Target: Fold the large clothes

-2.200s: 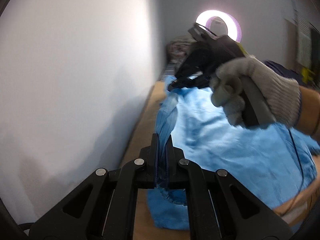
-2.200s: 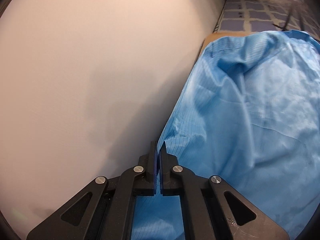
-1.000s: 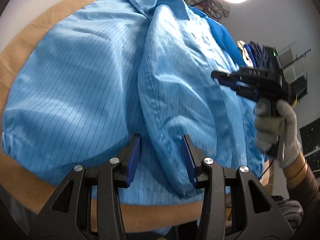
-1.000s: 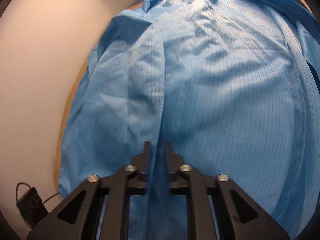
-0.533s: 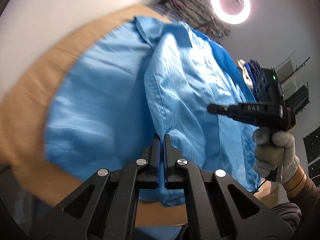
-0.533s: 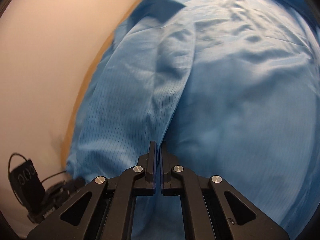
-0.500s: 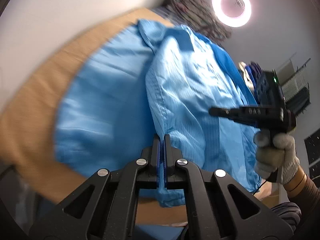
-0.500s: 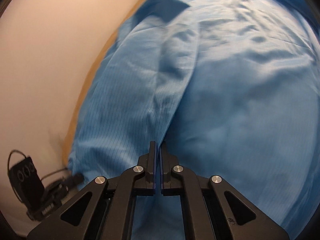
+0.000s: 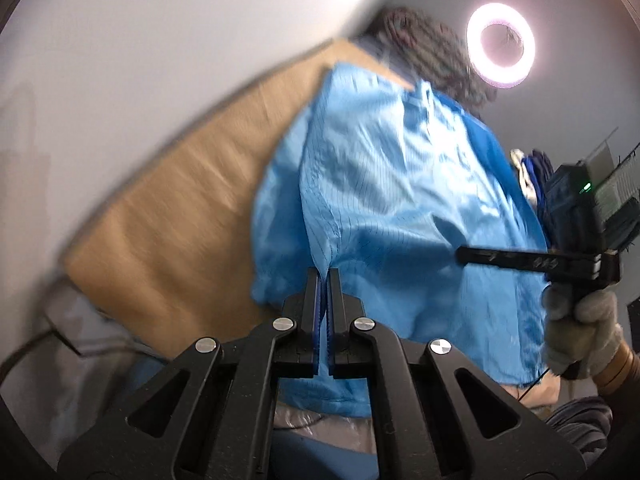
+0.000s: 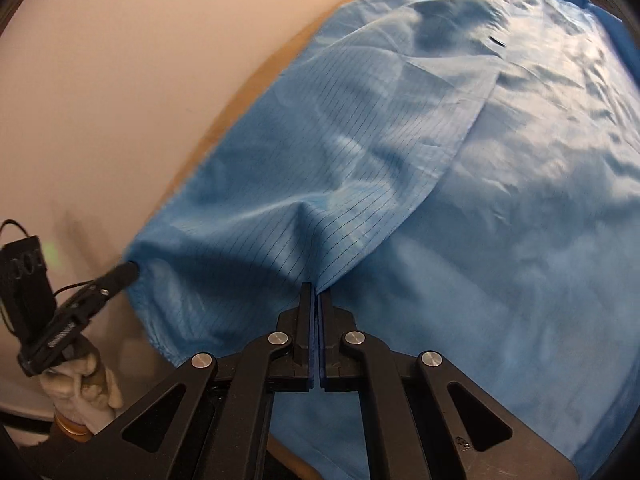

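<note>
A pale wall [image 9: 140, 60] backs a tan worktop [image 9: 172, 216] under the glow of a ring light [image 9: 501, 46], with a dark heap of patterned cloth [image 9: 432, 52] at the worktop's far end. A large blue pinstriped garment [image 10: 500, 208] lies spread over most of the worktop, one flap doubled over its middle and its hem spilling past the near edge. The left gripper [image 9: 324, 280] is clamped on a fold of the garment at that near edge, its jaws pressed together with blue fabric pinched between them. The right gripper [image 10: 314, 294] is likewise closed on the edge of the doubled flap, the cloth rising taut from its tips. Each gripper is carried by a hand in a light knit glove [image 9: 580, 332]. The left wrist view is smeared by motion blur.
</note>
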The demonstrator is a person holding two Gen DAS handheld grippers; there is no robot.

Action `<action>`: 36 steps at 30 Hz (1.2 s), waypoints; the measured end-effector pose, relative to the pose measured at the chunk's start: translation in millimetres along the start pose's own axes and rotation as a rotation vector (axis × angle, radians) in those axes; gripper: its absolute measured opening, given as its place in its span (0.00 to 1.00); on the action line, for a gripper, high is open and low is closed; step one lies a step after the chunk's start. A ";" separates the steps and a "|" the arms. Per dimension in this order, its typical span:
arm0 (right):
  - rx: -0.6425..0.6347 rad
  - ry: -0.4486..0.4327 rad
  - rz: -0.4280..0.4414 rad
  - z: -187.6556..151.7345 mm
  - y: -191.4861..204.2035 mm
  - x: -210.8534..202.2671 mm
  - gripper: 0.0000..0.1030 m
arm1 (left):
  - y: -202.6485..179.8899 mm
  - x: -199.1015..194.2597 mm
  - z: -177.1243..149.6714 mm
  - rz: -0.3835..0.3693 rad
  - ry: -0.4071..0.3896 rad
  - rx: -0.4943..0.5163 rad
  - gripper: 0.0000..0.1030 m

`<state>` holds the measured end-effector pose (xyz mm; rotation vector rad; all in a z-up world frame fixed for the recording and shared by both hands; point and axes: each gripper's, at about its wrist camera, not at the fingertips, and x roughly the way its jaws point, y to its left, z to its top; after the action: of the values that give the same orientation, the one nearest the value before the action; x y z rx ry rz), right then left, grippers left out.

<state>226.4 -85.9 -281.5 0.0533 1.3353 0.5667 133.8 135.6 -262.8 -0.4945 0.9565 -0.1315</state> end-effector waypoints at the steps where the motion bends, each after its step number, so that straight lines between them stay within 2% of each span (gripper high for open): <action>1: 0.025 -0.004 -0.006 -3.6 -8.8 -4.4 0.00 | 0.9 4.0 -2.4 -0.006 0.012 0.005 0.00; 4: 0.052 -0.014 -0.020 -9.3 -19.5 -11.8 0.00 | -7.3 22.7 -7.0 -0.008 0.052 0.037 0.00; 6: 0.011 -0.006 -0.017 -14.9 -16.0 -11.5 0.00 | -6.3 26.1 -5.9 0.009 0.054 0.050 0.00; 14: 0.023 -0.022 0.026 0.0 -23.1 -1.9 0.00 | 26.3 9.5 7.5 0.039 0.023 -0.002 0.00; 18: 0.102 -0.018 0.057 9.7 -34.5 4.3 0.03 | 26.6 4.4 5.3 0.057 0.028 0.035 0.00; 22: 0.124 -0.065 0.017 16.1 -46.9 -8.1 0.22 | 22.7 -4.0 6.0 0.116 0.001 0.082 0.00; 25: 0.136 -0.093 0.007 25.7 -56.3 -12.9 0.22 | 24.7 -9.0 6.5 0.128 -0.002 0.088 0.00; 29: 0.145 -0.173 -0.023 46.3 -74.8 -28.5 0.23 | 22.2 -19.5 5.6 0.177 -0.019 0.114 0.00; 32: 0.198 -0.242 -0.034 68.9 -98.8 -37.7 0.25 | 21.4 -25.1 9.8 0.177 -0.039 0.106 0.00; 36: 0.284 -0.279 -0.023 95.9 -131.8 -35.9 0.28 | 24.1 -19.7 14.3 0.180 -0.037 0.084 0.00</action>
<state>358.1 -188.0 -271.4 0.3372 1.1329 0.3322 131.4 168.0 -252.4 -0.3308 0.9505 -0.0005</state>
